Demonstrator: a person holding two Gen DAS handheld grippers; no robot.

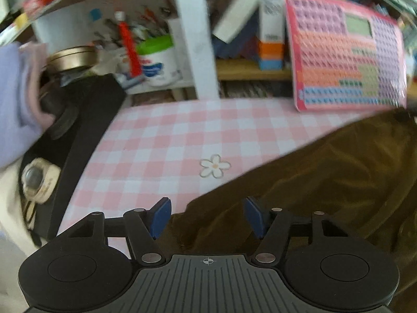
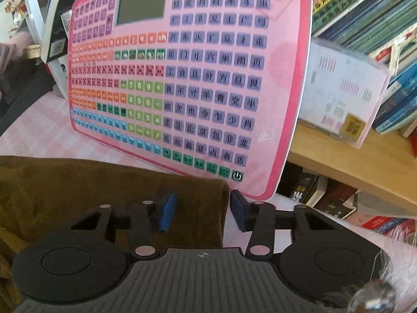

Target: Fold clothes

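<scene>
A dark olive-brown garment (image 1: 325,167) lies on the pink-and-white checked tablecloth (image 1: 166,140). My left gripper (image 1: 206,216) is open, its blue pads on either side of the garment's near-left edge, just above the cloth. In the right wrist view the same garment (image 2: 91,187) fills the lower left. My right gripper (image 2: 202,210) is open around the garment's right corner: the left pad lies over the fabric, the right pad is just past its edge.
A large pink children's learning keyboard (image 2: 187,78) leans upright behind the garment; it also shows in the left wrist view (image 1: 346,57). A wooden shelf with books (image 2: 365,31) stands to the right. A black bag (image 1: 78,130), jars and a white tub (image 1: 159,60) crowd the left.
</scene>
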